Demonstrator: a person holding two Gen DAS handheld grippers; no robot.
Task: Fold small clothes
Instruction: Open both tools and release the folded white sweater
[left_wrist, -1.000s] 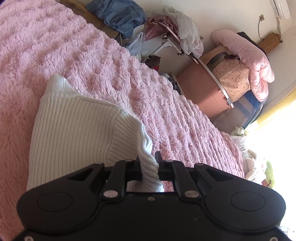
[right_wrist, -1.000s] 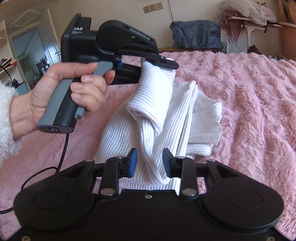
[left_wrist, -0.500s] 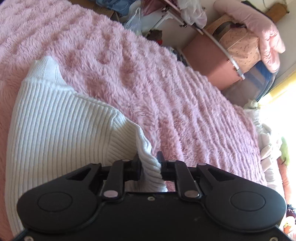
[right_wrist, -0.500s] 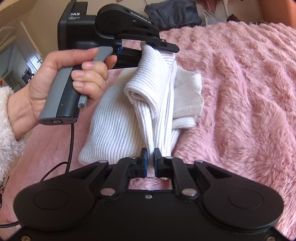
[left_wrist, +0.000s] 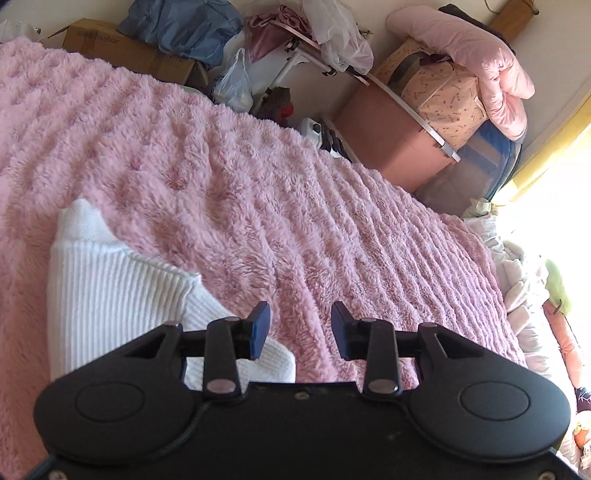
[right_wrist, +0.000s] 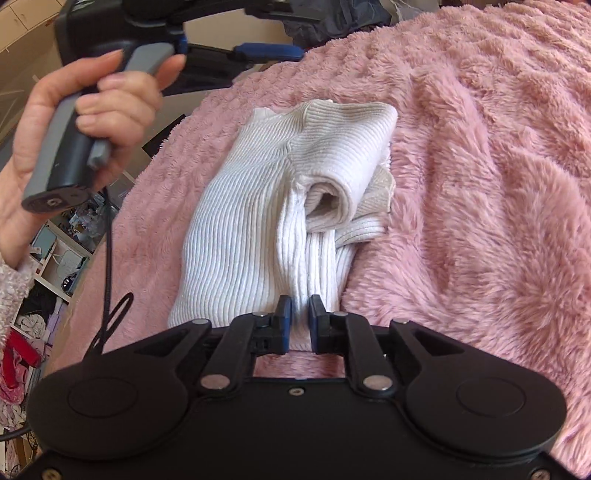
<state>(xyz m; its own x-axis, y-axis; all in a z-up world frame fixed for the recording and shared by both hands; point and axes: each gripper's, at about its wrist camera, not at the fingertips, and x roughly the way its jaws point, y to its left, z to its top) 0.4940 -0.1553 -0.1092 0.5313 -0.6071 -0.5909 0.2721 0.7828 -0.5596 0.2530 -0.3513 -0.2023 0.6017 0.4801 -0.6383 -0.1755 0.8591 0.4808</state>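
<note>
A white ribbed knit garment (right_wrist: 258, 221) lies folded on the pink fluffy blanket (right_wrist: 480, 184), a rolled sleeve on top. My right gripper (right_wrist: 299, 319) pinches a fold at the garment's near edge; its jaws are easing open with the knit still pressed between the pads. My left gripper (left_wrist: 300, 325) hangs above the blanket with its jaws opening and nothing between them. The garment (left_wrist: 110, 295) lies just left of and below it. In the right wrist view a hand (right_wrist: 92, 110) holds the left gripper above the garment's far end, one blue pad (right_wrist: 266, 51) showing.
Past the blanket's far edge stand a cardboard box (left_wrist: 129, 48), a blue bag (left_wrist: 184, 26), a plastic bag (left_wrist: 236, 85) and a pink storage box (left_wrist: 391, 136) with bedding on top. Bare blanket (left_wrist: 295, 203) stretches to the right of the garment.
My left gripper let go of the knit fold, opened and rose off it; the fold now lies flat on the garment. My right gripper closed on the near edge.
</note>
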